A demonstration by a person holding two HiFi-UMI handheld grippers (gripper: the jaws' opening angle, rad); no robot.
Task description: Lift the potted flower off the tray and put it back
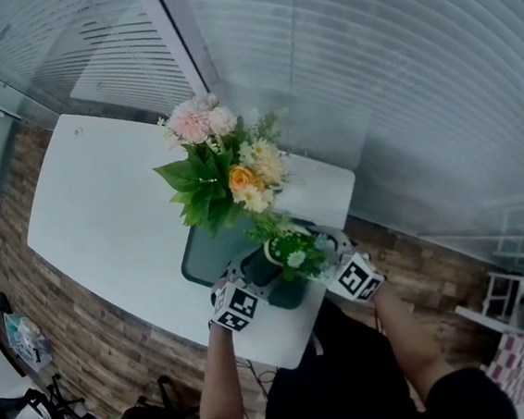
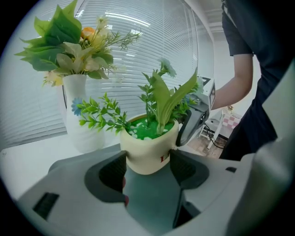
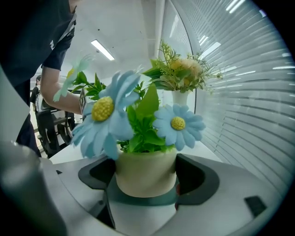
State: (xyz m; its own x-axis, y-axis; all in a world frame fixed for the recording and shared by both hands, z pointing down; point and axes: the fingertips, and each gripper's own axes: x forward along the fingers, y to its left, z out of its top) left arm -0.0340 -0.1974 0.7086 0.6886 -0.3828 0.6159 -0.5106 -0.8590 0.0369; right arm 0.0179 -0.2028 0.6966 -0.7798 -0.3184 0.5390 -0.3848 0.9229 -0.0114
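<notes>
The potted flower [image 1: 290, 255] is a small cream pot [image 2: 146, 150] with green leaves and pale blue daisies [image 3: 177, 123]. It stands at the near right end of the dark teal tray [image 1: 206, 254]; I cannot tell whether its base touches the tray. My left gripper [image 1: 253, 275] holds it from the left, jaws pressed to both sides of the pot [image 2: 148, 167]. From the right, my right gripper [image 1: 330, 251] also clasps the pot [image 3: 145, 166], with its jaws against the pot's walls [image 3: 146, 179]. Teal tray surface [image 2: 152, 198] shows under the pot in both gripper views.
A tall white vase [image 2: 78, 120] with a big mixed bouquet [image 1: 221, 171] stands just behind the tray on the white table [image 1: 105, 220]. Window blinds [image 1: 397, 78] run along the far side. The table's near edge [image 1: 277, 356] is close to the person's body.
</notes>
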